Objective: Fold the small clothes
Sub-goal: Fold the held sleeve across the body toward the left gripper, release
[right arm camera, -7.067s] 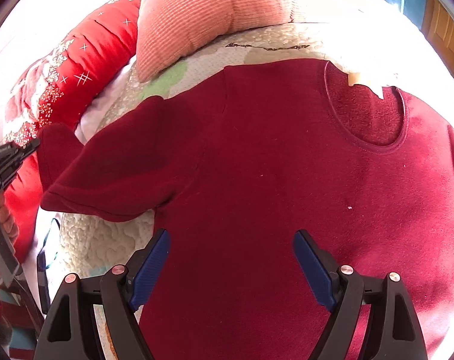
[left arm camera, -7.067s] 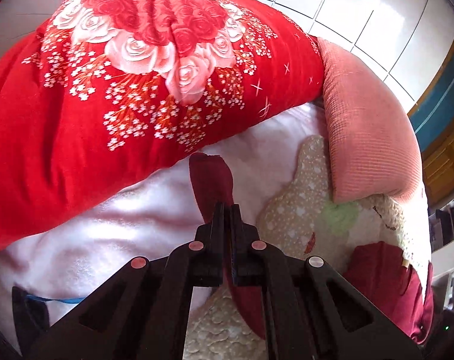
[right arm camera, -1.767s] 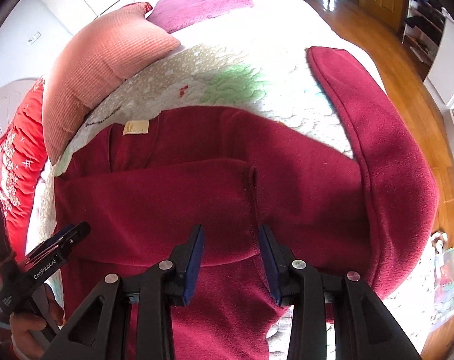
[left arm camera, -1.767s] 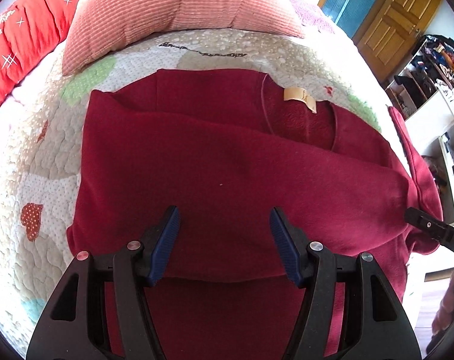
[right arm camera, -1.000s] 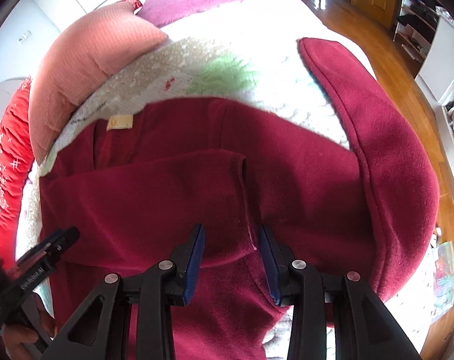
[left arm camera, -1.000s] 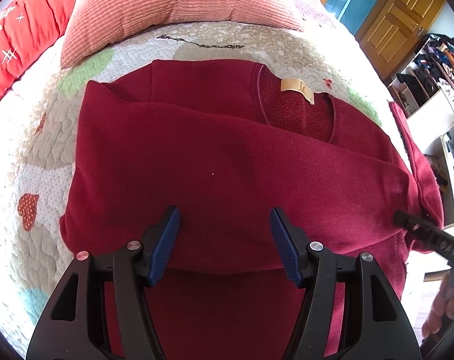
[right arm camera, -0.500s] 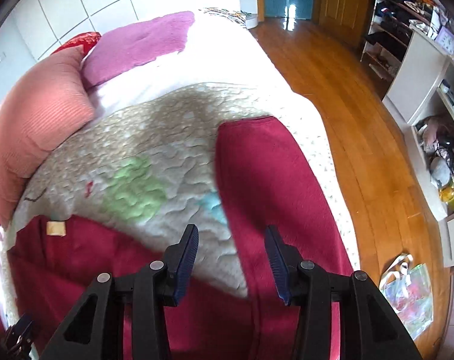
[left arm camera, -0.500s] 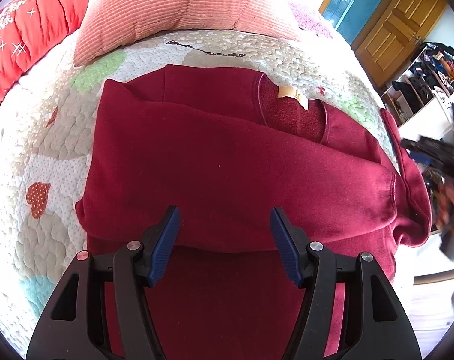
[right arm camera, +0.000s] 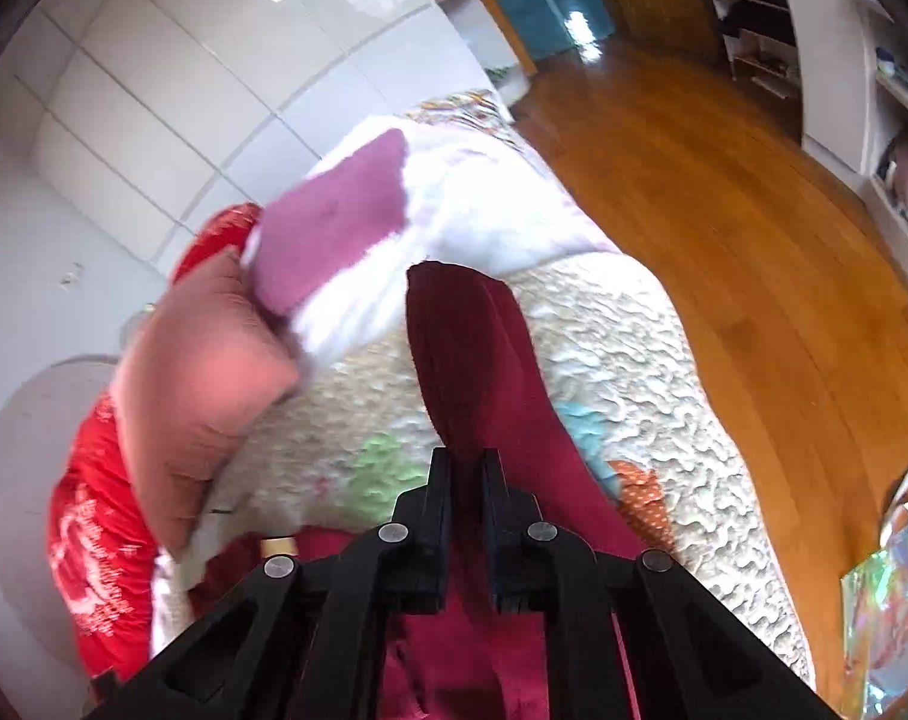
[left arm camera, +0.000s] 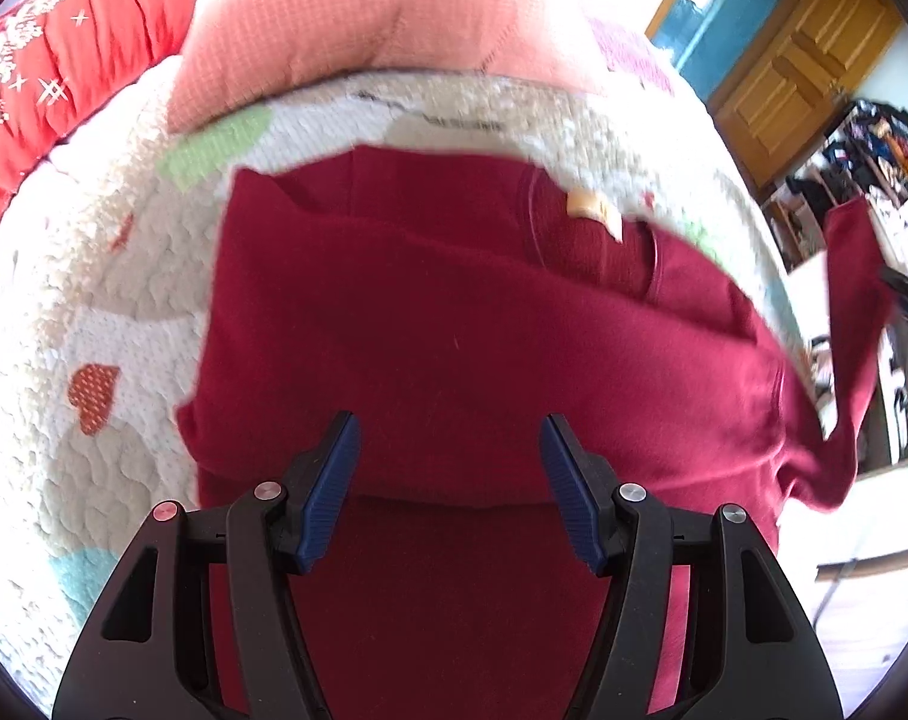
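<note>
Presently, the dark red sweater [left arm camera: 454,324] lies flat on the quilted bed [left arm camera: 82,312], its collar and yellow label [left arm camera: 586,204] toward the head edge, where a pink pillow [left arm camera: 358,24] and a red floral duvet [left arm camera: 52,78] rest. One sleeve is already folded across the chest; the other sleeve [right arm camera: 484,372] is raised off the quilt near the bed's side edge, above the wooden floor [right arm camera: 754,210].

The right claw [right arm camera: 466,480] is clenched on that sleeve, whose long axis runs straight ahead of the fingers, cuff end farthest away. The sweater's body lies below and behind this claw, so the coming fold would likely carry the sleeve inward across the chest. The left claw [left arm camera: 448,480] hovers released above the lower chest, jaws spread, gripping nothing; it is the nearer one for pinning the body. Nothing lies on the chest to obstruct the fold; a purple cushion [right arm camera: 334,222] sits well apart.
</note>
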The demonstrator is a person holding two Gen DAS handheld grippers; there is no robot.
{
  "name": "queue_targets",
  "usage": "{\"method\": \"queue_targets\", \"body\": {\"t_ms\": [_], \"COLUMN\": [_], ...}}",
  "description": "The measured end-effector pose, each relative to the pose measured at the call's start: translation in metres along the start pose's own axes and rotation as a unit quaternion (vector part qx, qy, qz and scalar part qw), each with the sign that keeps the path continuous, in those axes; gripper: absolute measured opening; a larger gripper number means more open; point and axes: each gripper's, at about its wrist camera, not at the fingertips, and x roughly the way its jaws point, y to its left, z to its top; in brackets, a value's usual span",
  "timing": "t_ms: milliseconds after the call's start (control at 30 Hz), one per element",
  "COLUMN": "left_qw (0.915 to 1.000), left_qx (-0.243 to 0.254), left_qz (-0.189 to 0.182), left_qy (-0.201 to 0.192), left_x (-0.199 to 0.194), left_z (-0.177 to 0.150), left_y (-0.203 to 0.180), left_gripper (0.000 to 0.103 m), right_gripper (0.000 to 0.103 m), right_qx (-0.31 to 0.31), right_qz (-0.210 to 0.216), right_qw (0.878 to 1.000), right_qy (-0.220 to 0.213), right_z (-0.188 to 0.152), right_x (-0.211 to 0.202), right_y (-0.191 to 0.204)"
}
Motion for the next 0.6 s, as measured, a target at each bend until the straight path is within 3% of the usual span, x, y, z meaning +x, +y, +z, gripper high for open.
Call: {"method": "queue_targets", "body": {"t_ms": [133,300,400,467,533,600], "left_qw": [0.9993,0.9954,0.9923,0.9918,0.9919,0.9927], "left_qx": [-0.027,-0.073,-0.097,-0.107,-0.115,-0.112], "left_qz": [0.0,-0.004,0.004,0.004,0.002,-0.004], "left_qy": [-0.027,-0.061,-0.077,-0.069,-0.054,-0.044], "left_x": [-0.021,-0.047,-0.054,-0.051,-0.046,-0.043], "left_z": [0.018,0.033,0.033,0.031,0.028,0.025], "left_y": [0.013,0.042,0.061,0.07,0.078,0.079], "left_gripper": [0.061,0.061,0.061,0.061,0.061,0.061], "right_gripper": [0.008,0.008,0.008,0.008,0.009,0.01], "right_qx": [-0.056,-0.116,-0.154,-0.185,-0.175,-0.163], "right_qz": [0.09,0.166,0.175,0.139,0.096,0.082], "right_qw": [0.994,0.974,0.96,0.952,0.941,0.939], "right_qy": [0.01,0.098,0.158,0.201,0.272,0.292], "right_z": [-0.015,-0.096,-0.161,-0.203,-0.235,-0.238], "right_x": [-0.025,0.027,0.08,0.123,0.162,0.169], "right_y": [0.06,0.15,0.179,0.189,0.18,0.163]}}
